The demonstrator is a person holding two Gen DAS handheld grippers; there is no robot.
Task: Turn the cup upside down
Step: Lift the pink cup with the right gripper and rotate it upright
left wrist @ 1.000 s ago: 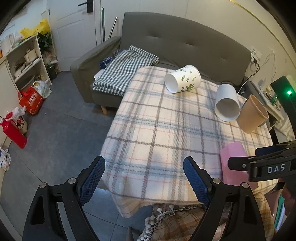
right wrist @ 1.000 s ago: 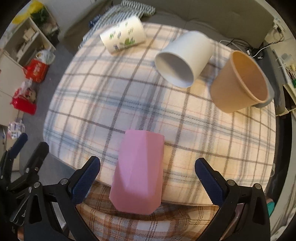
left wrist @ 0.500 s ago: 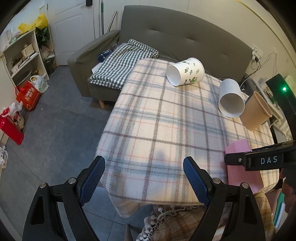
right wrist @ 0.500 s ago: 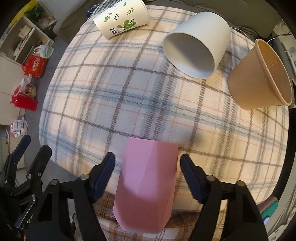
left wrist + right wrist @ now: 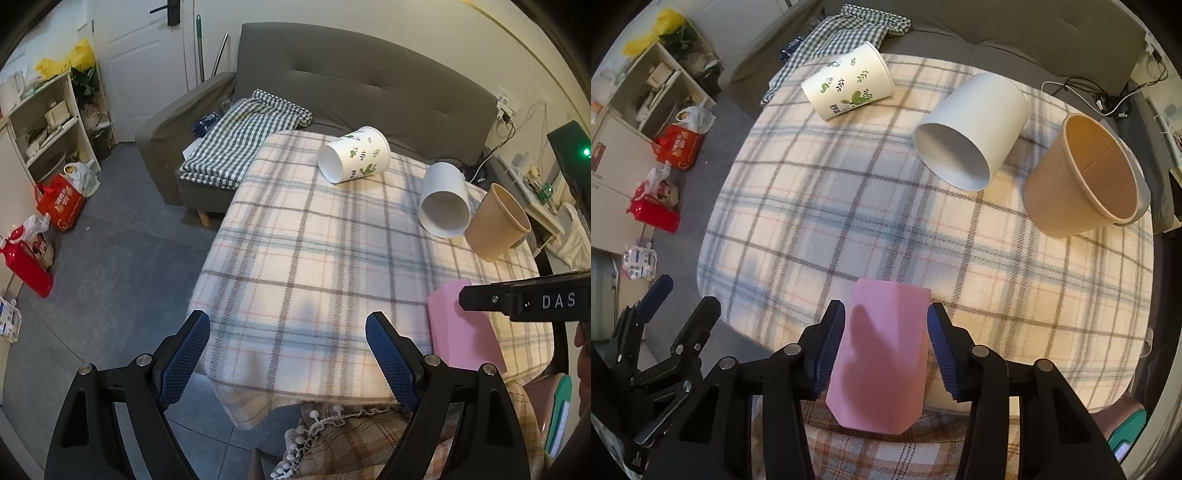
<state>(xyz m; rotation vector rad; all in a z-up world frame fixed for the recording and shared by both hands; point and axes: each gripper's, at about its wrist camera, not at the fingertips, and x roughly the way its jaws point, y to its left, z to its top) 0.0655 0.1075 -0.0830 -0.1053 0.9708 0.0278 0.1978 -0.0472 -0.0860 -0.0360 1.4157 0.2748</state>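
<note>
A pink faceted cup [image 5: 882,354] lies on its side at the near edge of the plaid-covered table [image 5: 849,221]; it also shows in the left wrist view [image 5: 461,332]. My right gripper [image 5: 886,350] is shut on the pink cup, with a blue pad against each of its sides. My left gripper [image 5: 288,354] is open and empty, over the table's near left edge. A white cup [image 5: 971,129], a brown paper cup [image 5: 1082,177] and a leaf-print cup [image 5: 849,86] lie on their sides farther back.
A grey sofa [image 5: 369,85] with a checked blanket [image 5: 240,140] stands behind the table. A shelf unit [image 5: 44,122], bags and a red container [image 5: 26,266] line the floor at left. Cables and a side desk [image 5: 535,206] are at right.
My right gripper has closed from wide open onto the pink cup's sides. My left gripper has stayed open, with its view shifting slightly.
</note>
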